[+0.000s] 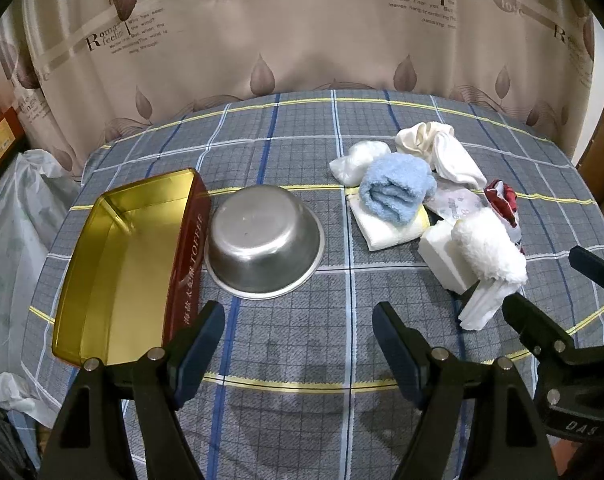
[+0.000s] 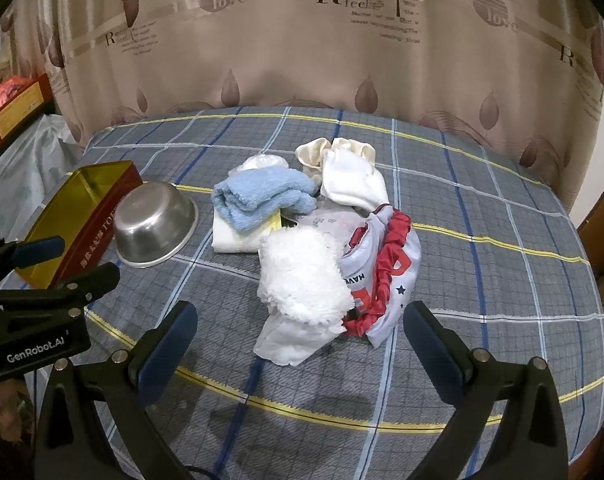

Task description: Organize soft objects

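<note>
The soft things lie in one heap on the checked tablecloth [image 2: 481, 216], toward the right side of the table. Nearest the right gripper [image 2: 302, 352] is a fluffy white cloth [image 2: 302, 276]. It looks light and squashy, so it should bend and flop when lifted. A good place to pinch it is likely the thick fluffy middle, not the thin white flap [image 2: 290, 340] under it, which could slip out. Touching it is a shiny grey bag with a red frill [image 2: 385, 272], which looks slippery. Behind sits a blue fuzzy towel [image 2: 262, 196] on a folded white cloth [image 2: 238, 240].

Off to the left stand a steel bowl [image 1: 262, 240] and an open gold tin [image 1: 122, 264], both empty.

Both claws are spread wide and hold nothing. The left gripper [image 1: 298, 344] hangs over bare cloth near the bowl.
</note>
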Tool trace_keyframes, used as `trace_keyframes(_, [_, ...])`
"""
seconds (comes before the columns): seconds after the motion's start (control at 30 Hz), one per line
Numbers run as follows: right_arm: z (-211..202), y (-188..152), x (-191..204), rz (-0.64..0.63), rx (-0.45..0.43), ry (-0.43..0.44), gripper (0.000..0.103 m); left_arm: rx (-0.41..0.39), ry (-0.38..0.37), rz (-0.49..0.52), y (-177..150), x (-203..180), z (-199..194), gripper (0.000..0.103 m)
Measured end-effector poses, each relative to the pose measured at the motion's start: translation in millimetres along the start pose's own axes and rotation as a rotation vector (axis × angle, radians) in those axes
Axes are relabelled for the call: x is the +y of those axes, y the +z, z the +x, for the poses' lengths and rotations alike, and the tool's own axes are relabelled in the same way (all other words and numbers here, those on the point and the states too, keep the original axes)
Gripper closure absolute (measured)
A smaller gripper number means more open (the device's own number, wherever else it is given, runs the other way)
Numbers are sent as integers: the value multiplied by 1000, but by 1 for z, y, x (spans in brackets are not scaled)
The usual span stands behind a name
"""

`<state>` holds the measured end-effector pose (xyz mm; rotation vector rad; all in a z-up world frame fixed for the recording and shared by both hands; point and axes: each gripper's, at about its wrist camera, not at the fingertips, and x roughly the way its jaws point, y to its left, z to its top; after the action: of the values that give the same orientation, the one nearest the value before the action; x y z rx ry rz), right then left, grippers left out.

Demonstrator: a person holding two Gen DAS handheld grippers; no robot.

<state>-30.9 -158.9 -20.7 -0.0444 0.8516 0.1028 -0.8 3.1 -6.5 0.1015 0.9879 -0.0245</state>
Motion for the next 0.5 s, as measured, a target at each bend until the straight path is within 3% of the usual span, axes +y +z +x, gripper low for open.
trace_keyframes(0.5, [-1, -1, 4, -16, -4, 6, 1, 2, 4, 4, 0, -1, 0, 25])
